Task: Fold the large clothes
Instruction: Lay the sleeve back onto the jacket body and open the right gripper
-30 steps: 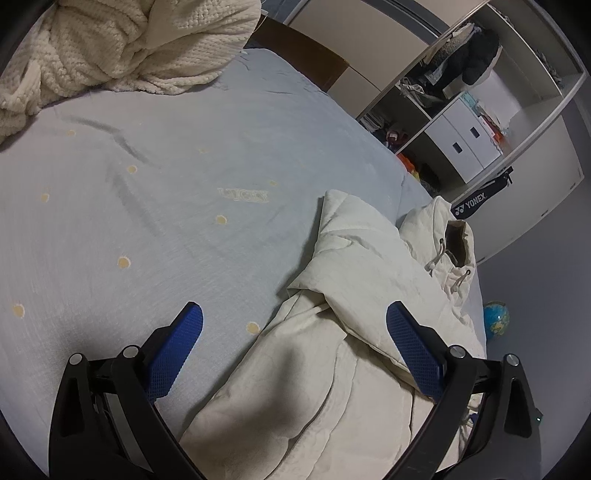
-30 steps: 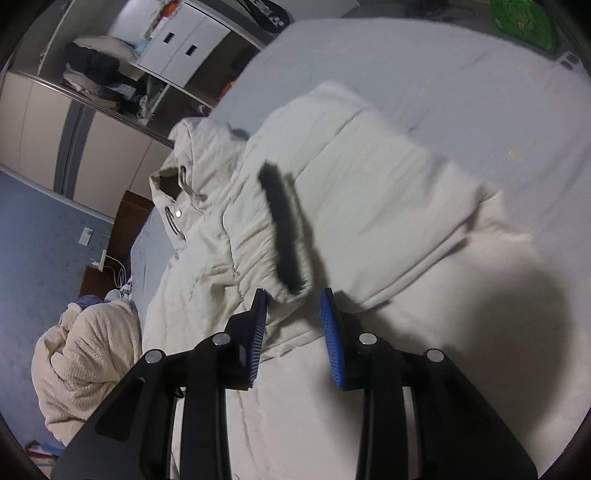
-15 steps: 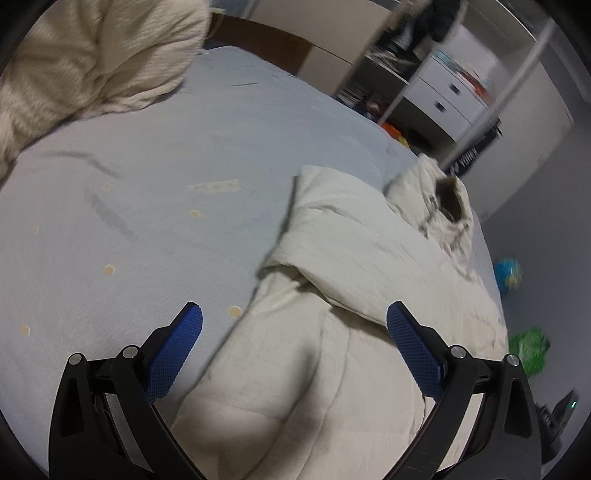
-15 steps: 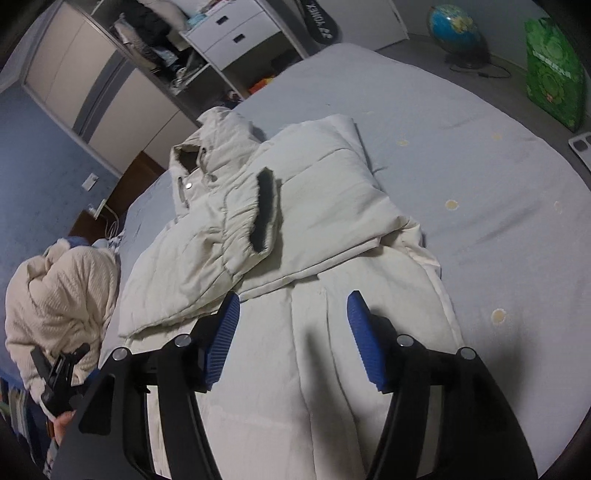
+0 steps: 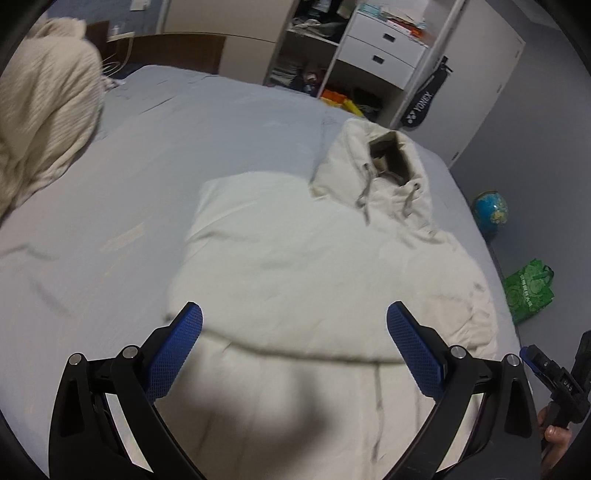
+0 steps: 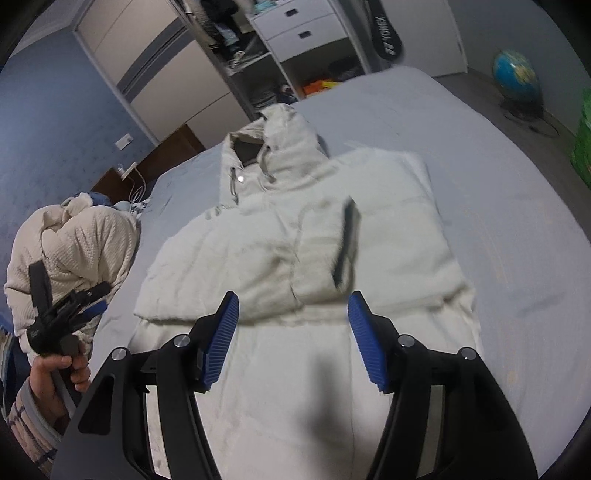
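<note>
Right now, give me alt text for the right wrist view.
A cream hooded jacket lies on a grey-blue bed, sleeves folded across its front. The open right gripper hovers over it, holding nothing.

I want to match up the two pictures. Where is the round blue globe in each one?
Left wrist view: the globe sits at the right edge, on the floor past the bed's far corner.
Right wrist view: the globe is in the upper right, on the floor beyond the bed.
Shared landmark: the cream jacket's hood, lying toward the white drawers.
</note>
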A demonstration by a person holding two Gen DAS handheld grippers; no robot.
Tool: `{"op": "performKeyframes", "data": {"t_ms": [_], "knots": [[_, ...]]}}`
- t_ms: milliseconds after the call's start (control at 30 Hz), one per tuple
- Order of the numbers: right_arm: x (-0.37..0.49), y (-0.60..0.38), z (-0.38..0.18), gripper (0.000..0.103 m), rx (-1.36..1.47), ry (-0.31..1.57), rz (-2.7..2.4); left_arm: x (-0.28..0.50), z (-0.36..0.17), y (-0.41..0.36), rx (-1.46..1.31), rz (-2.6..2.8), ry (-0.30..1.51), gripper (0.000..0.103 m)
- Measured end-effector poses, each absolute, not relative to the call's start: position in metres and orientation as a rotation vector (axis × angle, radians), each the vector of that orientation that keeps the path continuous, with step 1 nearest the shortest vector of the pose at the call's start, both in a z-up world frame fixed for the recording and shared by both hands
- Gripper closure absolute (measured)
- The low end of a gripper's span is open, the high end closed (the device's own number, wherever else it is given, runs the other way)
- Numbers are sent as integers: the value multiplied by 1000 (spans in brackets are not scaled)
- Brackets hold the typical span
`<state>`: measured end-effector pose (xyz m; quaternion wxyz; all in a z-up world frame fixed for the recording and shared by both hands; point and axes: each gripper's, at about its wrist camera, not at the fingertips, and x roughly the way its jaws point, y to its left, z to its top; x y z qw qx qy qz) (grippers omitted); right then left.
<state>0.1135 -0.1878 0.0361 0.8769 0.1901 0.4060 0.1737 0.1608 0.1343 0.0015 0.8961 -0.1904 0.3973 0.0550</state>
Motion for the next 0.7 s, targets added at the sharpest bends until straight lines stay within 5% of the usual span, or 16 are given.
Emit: {"op": "performKeyframes", "data": {"t_ms": [133, 700], "knots": [[148, -177, 56, 36, 353, 851, 389, 194, 5, 121, -355, 77, 806, 7], [380, -174, 44, 36, 388, 1003, 339, 262, -59, 156, -350, 118, 784, 7]]}}
